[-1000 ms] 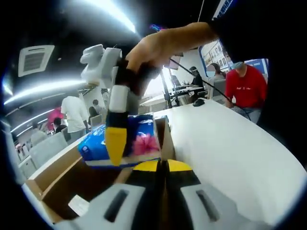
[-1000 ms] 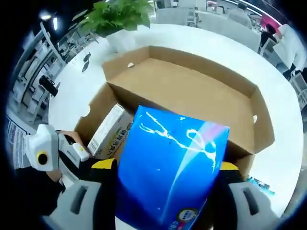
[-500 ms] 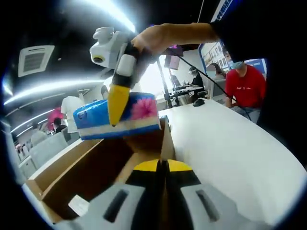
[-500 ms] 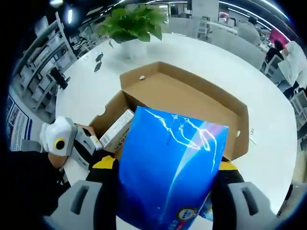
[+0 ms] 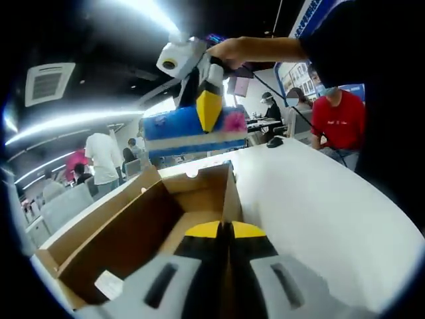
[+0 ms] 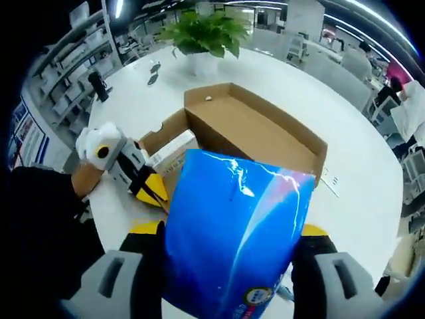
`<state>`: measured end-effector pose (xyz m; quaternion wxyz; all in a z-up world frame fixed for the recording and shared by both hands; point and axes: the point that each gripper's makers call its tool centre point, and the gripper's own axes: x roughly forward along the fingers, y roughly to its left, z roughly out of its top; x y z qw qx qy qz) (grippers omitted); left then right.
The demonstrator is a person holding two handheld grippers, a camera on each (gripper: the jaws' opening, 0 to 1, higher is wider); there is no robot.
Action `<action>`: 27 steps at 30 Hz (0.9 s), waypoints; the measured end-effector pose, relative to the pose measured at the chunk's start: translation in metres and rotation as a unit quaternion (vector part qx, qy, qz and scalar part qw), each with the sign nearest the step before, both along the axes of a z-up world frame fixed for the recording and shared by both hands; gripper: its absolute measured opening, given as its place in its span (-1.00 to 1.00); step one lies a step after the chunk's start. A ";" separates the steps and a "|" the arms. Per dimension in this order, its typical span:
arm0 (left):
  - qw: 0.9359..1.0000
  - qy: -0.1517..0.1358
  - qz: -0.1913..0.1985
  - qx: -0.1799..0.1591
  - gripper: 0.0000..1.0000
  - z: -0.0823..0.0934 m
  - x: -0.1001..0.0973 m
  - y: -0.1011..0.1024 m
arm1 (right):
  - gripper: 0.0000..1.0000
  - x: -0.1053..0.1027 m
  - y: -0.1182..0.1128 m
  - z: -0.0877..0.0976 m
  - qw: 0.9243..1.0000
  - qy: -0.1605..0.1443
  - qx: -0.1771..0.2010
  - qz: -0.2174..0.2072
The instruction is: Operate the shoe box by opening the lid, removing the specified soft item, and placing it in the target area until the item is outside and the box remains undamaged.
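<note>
Above shoe box [image 6: 255,129], right gripper [image 6: 229,232] clamping tissue pack [image 6: 232,232]

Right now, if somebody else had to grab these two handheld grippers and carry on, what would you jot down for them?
Right gripper: shut on the blue plastic-wrapped soft pack, held up in the air above the open brown cardboard shoe box.
Left gripper: shut, holding nothing, low at the box's near edge.
Done: lid is open; the pack is out of the box. Box looks undamaged.
Left: set the pack down on the white table. A white carton sits inside the box.
</note>
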<state>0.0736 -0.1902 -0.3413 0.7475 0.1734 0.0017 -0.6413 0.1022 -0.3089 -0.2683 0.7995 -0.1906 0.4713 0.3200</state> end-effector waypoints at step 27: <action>1.000 0.019 0.007 0.000 -0.92 0.009 -0.003 -0.004 | 0.53 -0.065 -0.097 -0.050 0.985 0.013 -0.104 0.134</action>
